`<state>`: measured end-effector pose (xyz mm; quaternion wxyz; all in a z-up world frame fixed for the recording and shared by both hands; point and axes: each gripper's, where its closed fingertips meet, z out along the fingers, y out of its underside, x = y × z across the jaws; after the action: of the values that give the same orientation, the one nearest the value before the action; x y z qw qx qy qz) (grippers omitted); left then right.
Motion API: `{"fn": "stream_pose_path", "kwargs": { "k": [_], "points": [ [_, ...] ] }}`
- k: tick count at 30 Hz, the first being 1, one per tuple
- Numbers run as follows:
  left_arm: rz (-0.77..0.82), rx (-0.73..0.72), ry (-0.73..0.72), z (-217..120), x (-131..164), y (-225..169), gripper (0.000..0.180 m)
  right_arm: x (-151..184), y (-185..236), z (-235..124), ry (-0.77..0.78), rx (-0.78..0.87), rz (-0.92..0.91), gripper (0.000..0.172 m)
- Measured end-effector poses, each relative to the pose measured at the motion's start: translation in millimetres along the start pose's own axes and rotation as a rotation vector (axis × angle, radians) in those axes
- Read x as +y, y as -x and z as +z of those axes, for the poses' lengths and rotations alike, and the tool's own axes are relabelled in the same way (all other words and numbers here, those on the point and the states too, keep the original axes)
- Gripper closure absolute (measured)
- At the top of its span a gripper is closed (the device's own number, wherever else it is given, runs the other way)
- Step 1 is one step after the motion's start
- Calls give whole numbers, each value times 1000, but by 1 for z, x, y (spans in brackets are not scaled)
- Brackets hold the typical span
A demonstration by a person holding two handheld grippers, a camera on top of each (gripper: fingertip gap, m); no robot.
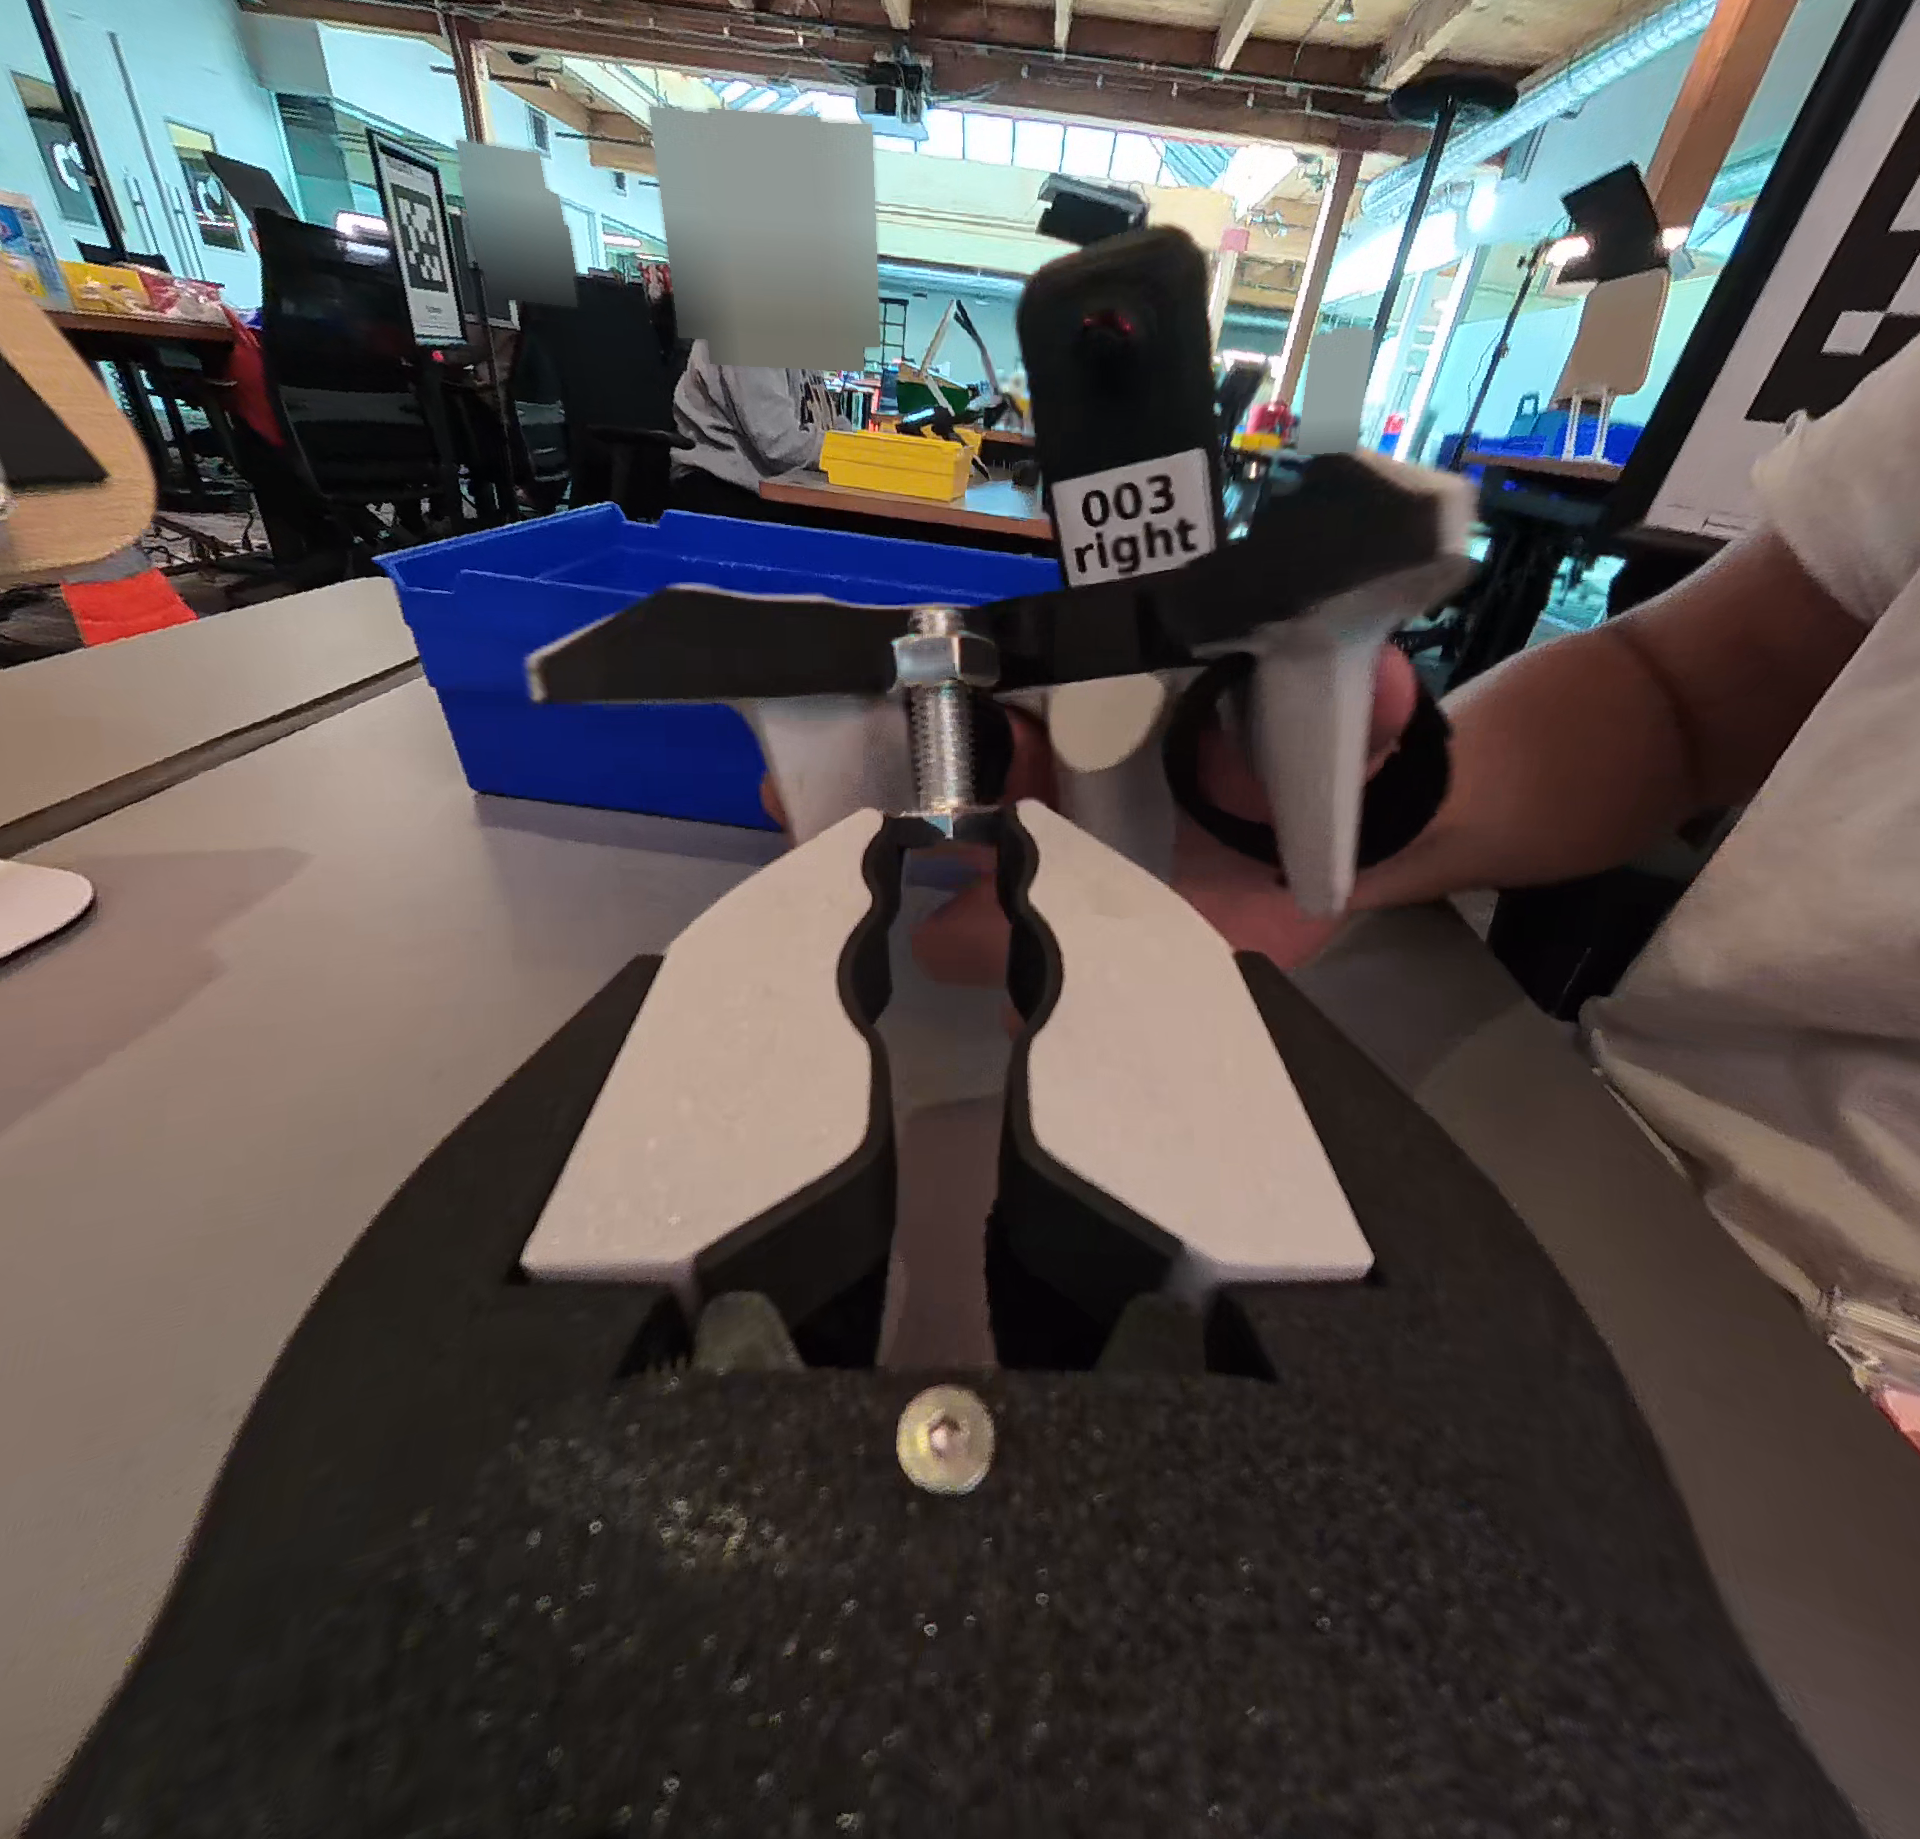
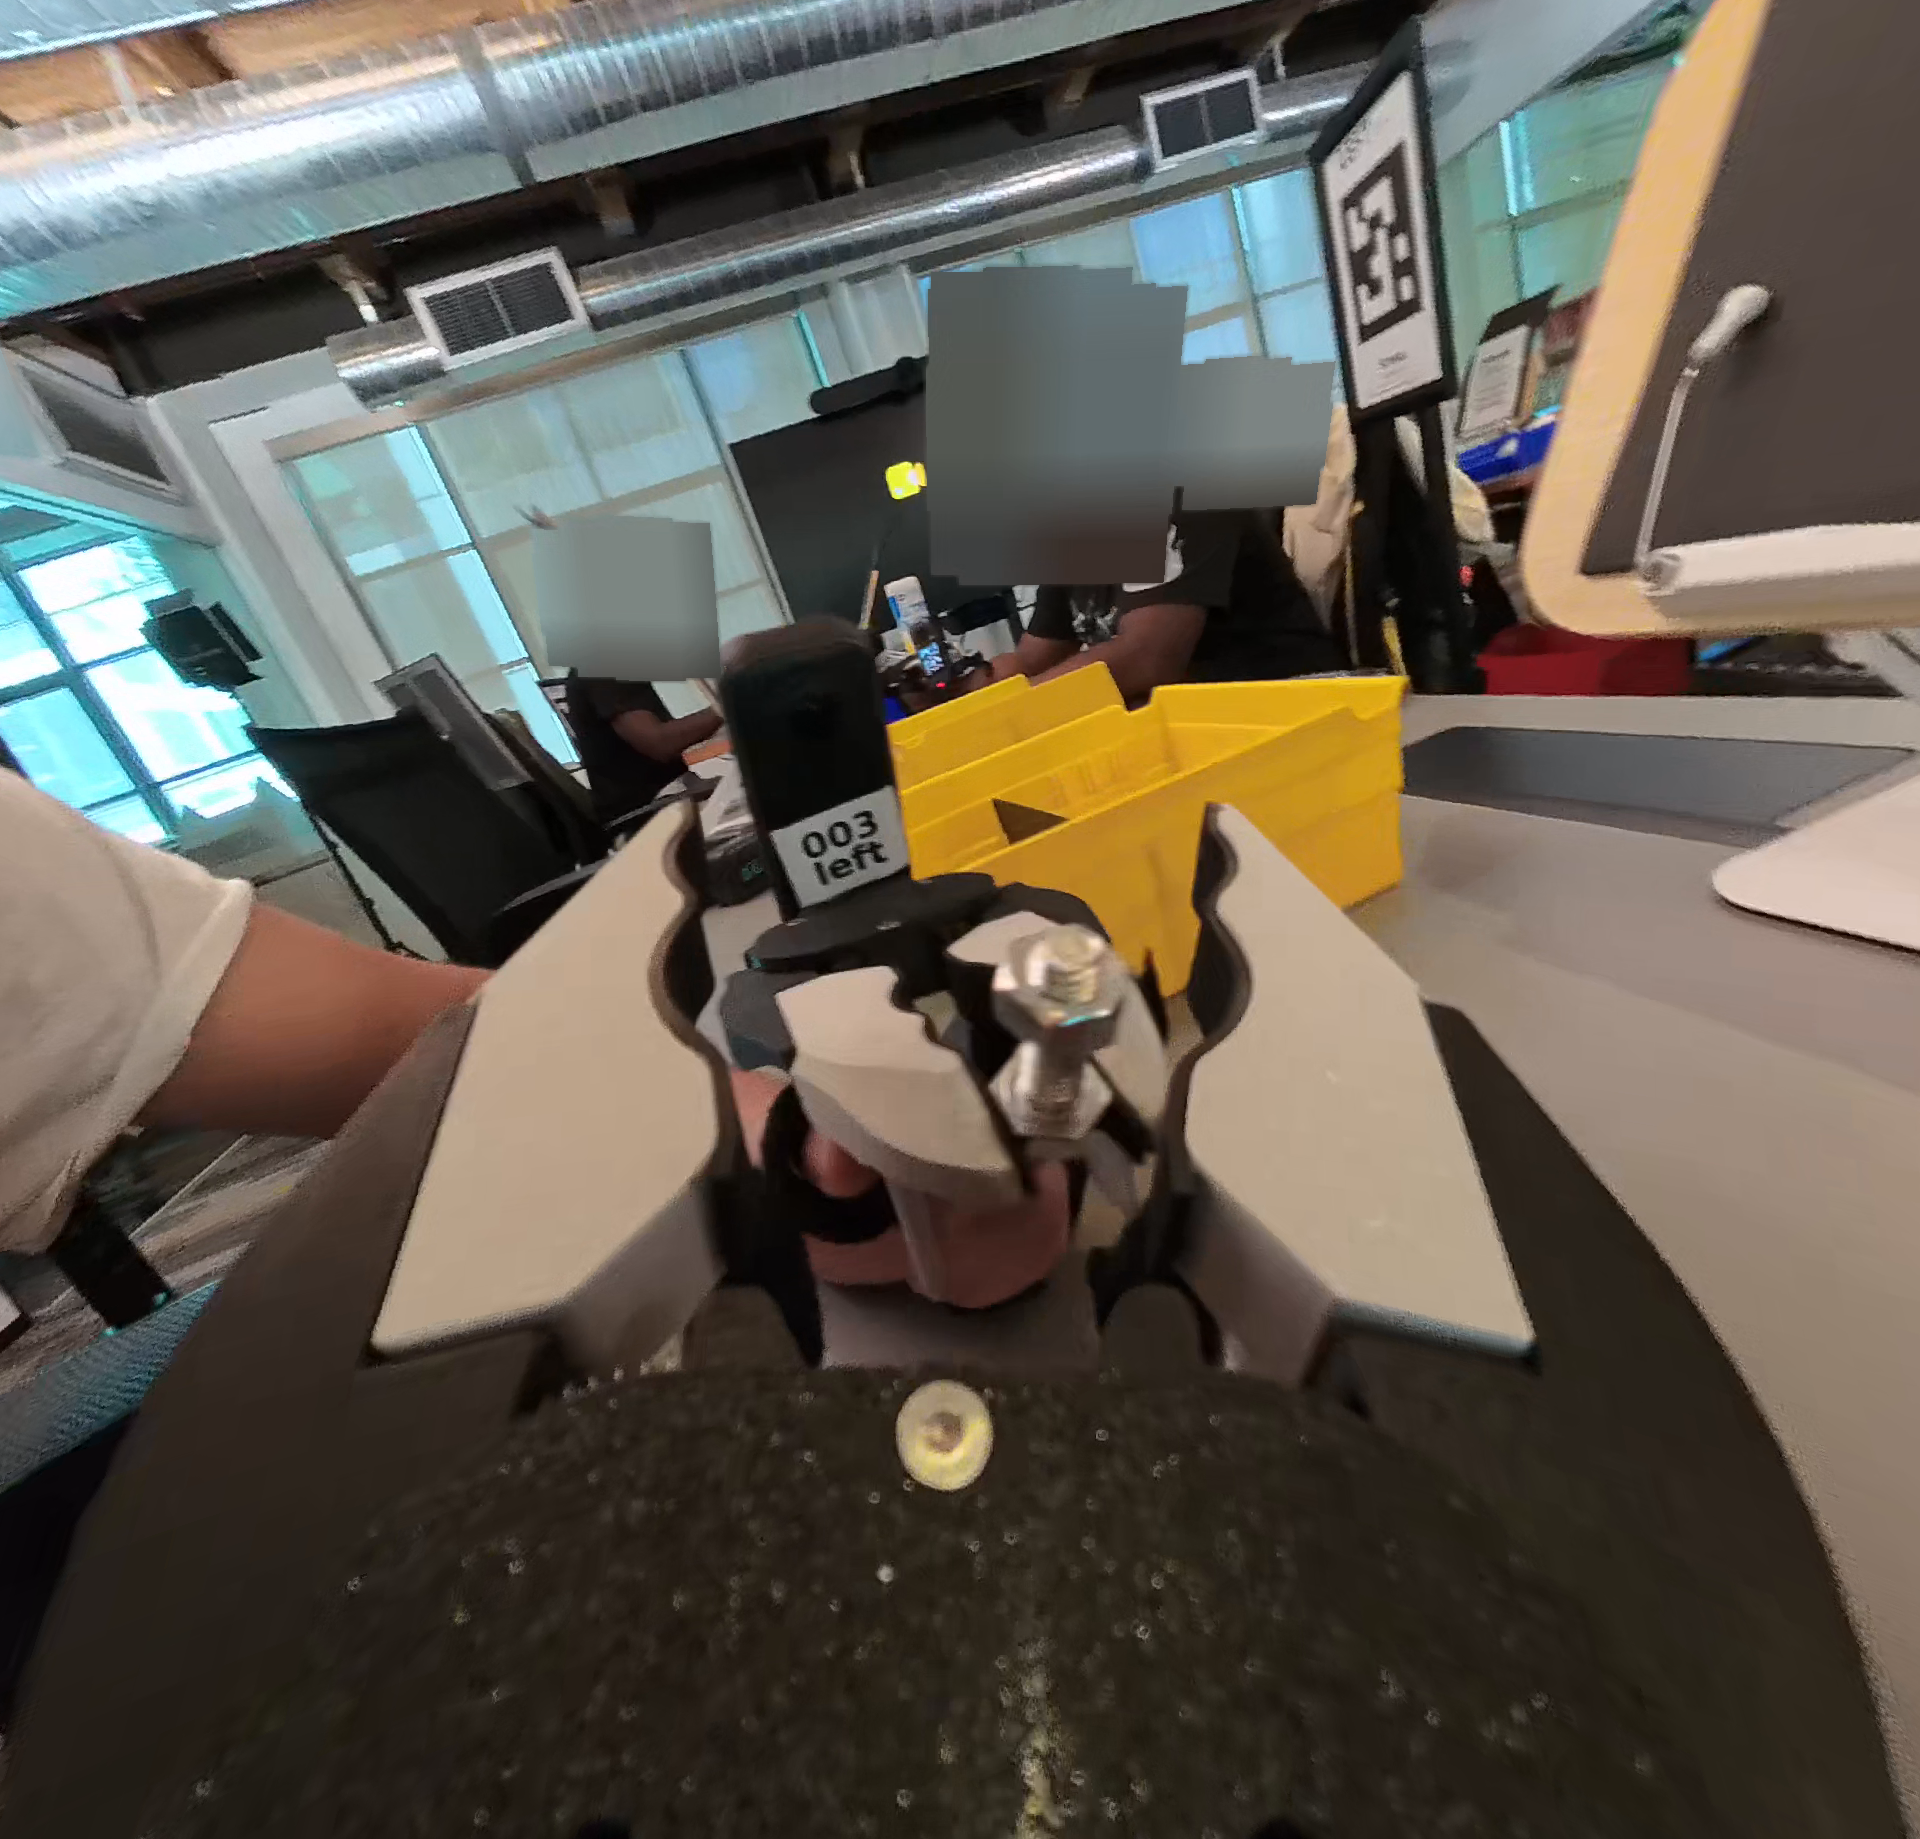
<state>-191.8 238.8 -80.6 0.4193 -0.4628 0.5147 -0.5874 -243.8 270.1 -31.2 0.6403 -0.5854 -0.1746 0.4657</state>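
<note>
My left gripper [image 1: 945, 833] is shut on the head of a silver bolt [image 1: 940, 750], which stands upright above its fingertips. A silver nut [image 1: 940, 651] sits on the thread near the bolt's top. My right gripper [image 2: 951, 844] is wide open and faces the left one. In the right wrist view the bolt [image 2: 1049, 1072] and nut [image 2: 1055, 989] sit between my right gripper's spread fingers [image 2: 582, 1041], and neither finger touches them. The left gripper [image 2: 1039, 1103] shows there, clamped on the bolt's head. In the left wrist view the right gripper's white fingers [image 1: 1314, 781] flank the bolt.
A blue bin [image 1: 623, 667] stands on the grey table [image 1: 312, 958] behind the grippers. A yellow bin [image 2: 1247, 802] stands on the table in the right wrist view. A white monitor foot [image 2: 1829, 885] is at the right. A person's arms [image 1: 1610, 750] hold the grippers. Spacing between my two grippers at the tips: around 6 centimetres.
</note>
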Motion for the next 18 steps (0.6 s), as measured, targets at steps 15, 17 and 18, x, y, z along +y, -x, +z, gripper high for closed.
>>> {"fn": "stream_pose_path", "kwargs": {
  "k": [15,17,18],
  "points": [
    [-221,-44,-134,-17,-14,31,163,-14,-7,-40,-69,23,18,121],
    [-201,-38,-123,-15,-13,28,163,-14,-14,-39,-70,52,12,113],
    [-183,-35,-112,-14,-12,25,163,-13,-18,-38,-67,72,14,107]
  ]
}}
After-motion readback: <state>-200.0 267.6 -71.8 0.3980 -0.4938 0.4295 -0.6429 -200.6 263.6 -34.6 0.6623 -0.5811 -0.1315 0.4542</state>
